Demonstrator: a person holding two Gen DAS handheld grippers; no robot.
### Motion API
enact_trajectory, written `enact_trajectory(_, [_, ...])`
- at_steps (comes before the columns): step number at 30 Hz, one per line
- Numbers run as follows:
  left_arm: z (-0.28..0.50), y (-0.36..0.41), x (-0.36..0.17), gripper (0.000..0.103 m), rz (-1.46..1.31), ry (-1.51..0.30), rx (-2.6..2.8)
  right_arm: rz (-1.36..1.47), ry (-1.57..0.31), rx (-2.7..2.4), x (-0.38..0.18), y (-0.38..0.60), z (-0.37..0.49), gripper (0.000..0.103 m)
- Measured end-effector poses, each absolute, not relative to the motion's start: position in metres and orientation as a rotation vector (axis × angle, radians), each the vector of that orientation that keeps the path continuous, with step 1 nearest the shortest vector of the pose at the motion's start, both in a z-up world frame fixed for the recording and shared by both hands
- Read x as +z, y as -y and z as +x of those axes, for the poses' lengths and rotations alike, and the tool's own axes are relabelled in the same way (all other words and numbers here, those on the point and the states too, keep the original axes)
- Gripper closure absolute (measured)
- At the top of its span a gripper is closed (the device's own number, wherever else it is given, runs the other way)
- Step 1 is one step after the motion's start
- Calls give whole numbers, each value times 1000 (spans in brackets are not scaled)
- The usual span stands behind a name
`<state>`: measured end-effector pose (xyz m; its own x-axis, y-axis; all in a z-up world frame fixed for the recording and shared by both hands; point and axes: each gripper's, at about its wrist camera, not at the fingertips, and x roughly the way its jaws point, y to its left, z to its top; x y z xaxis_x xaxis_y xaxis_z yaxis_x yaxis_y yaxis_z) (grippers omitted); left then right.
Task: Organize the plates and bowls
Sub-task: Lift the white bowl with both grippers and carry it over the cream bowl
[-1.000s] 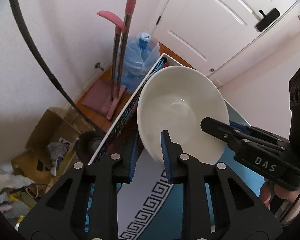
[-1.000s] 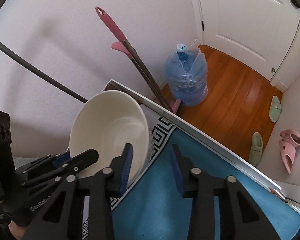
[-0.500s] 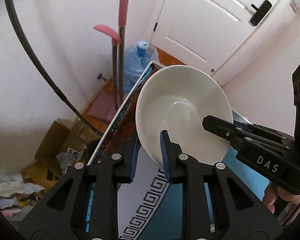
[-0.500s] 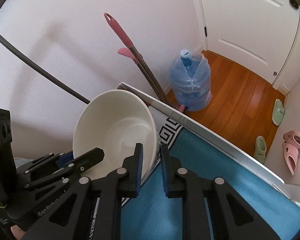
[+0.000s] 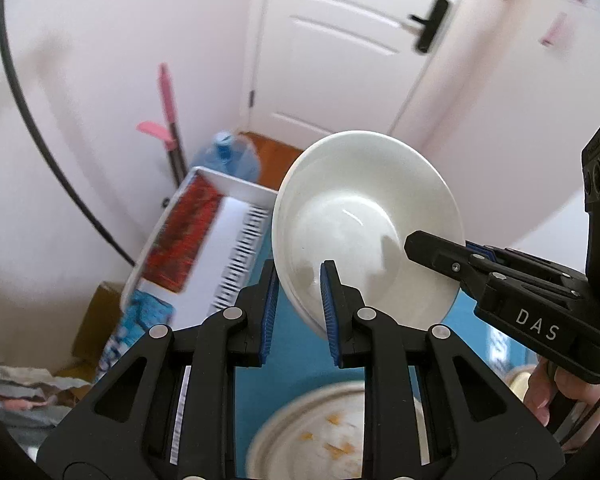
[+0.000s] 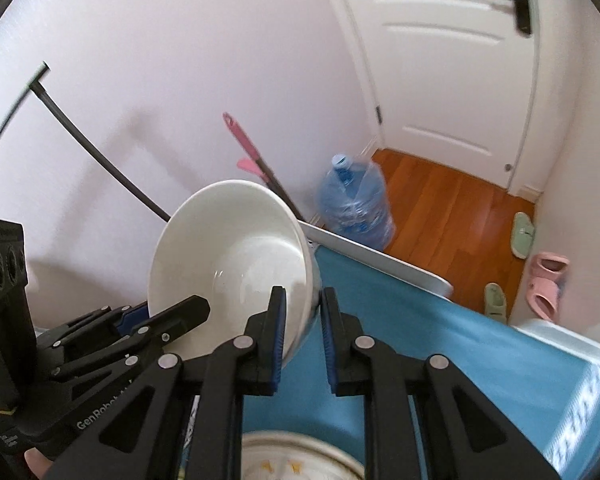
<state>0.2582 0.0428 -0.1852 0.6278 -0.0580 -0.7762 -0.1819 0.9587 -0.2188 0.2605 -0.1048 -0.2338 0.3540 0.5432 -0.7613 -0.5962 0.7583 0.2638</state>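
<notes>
Above the blue table cloth (image 6: 440, 344), a patterned plate (image 5: 320, 436) has come into view below, and the tilted, glossy white bowl (image 5: 364, 224) now sits higher. Both left gripper (image 5: 299, 300) and right gripper (image 6: 302, 328) stay clamped on its rim, at opposite edges.

We are seeing a plain white bowl (image 5: 364, 224) mid-frame, black grippers with blue ribbed pads (image 5: 269, 312), a teal-blue tablecloth (image 6: 440, 344), and a cream plate (image 5: 320, 436) with small orange marks at the bottom; upper left a pink-handled mop (image 5: 167, 100) is showing, beside a translucent blue bottle (image 6: 354, 204)
</notes>
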Motion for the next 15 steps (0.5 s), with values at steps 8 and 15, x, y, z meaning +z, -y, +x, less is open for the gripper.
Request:
enact_trajectory(8, [211,65,-153,84,-221,-869,-70,10,-886,609,-195,221,194,87])
enact_trajectory(15, [174,160,-154,84,-185,-895,-192,48,-872,487,-187,312,146,87])
